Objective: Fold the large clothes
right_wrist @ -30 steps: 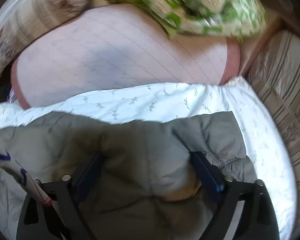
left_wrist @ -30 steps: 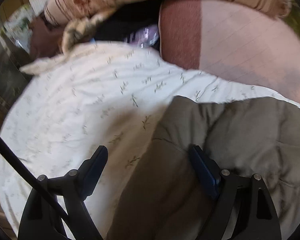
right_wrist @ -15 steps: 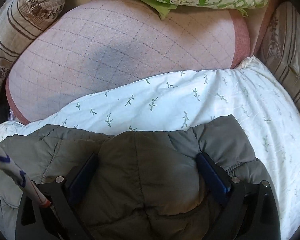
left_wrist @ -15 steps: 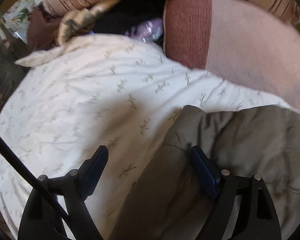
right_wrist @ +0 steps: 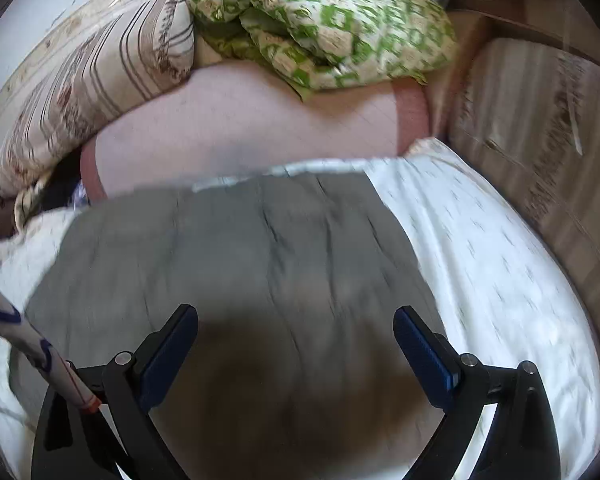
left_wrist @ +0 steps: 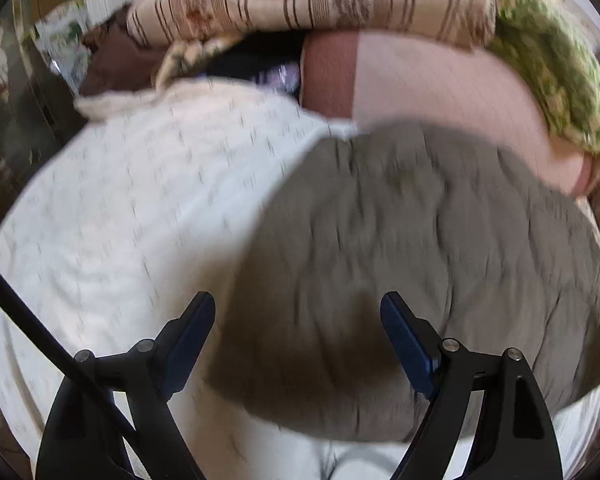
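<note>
While both grippers (left_wrist: 298, 336) (right_wrist: 296, 344) gape wide and empty over the jacket (left_wrist: 400, 260), pinch its twelve-o'clock edge evenly before folding.

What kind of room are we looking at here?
Most likely a bedroom: a white sprigged sheet covers what looks like a bed, with a striped pillow and a green patterned quilt at its far end.

Grey jacket (left_wrist: 400, 248) blurred; near hem cut off — sheet (left_wrist: 140, 208) blurred.
</note>
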The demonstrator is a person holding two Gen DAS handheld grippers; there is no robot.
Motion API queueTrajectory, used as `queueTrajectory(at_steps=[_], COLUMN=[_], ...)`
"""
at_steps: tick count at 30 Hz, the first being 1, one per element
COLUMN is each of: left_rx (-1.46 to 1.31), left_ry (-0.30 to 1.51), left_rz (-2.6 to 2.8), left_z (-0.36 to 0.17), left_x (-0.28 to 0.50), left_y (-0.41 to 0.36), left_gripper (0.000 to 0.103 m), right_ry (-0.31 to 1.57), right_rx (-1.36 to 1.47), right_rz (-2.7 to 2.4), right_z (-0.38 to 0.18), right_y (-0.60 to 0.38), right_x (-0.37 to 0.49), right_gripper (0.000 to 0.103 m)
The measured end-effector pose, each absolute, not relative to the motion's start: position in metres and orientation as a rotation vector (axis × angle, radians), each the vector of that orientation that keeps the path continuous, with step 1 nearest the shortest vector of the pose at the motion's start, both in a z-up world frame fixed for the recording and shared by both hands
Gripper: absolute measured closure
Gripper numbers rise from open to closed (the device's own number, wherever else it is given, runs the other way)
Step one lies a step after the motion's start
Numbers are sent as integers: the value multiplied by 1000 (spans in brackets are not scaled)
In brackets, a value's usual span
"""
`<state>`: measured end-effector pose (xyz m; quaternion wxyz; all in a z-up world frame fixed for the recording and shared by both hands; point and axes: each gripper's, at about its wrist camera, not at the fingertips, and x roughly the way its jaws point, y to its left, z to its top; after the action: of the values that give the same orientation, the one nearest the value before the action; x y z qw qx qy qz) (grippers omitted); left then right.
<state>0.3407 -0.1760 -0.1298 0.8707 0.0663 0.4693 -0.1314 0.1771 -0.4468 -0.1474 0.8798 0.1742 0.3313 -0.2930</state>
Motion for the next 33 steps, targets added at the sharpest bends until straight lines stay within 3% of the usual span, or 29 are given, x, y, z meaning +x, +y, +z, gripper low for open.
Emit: queueTrajectory(at_steps=[5, 18, 33], left_rx=[145, 38, -192], left_ry=[991, 989, 1075], left_rz=[-240, -214, -227], left_z=[-150, -130, -160], left_x=[340, 299, 346], left_y=[-181, -132, -76], left_gripper=[17, 17, 17], right_ry=[764, 700, 688], right_rx=[316, 294, 616], right_rz=[-637, -676, -664], right_z=[-188, -175, -202], right_y=[-442, -430, -496], right_x=[173, 135, 103], right_gripper=[3, 3, 1])
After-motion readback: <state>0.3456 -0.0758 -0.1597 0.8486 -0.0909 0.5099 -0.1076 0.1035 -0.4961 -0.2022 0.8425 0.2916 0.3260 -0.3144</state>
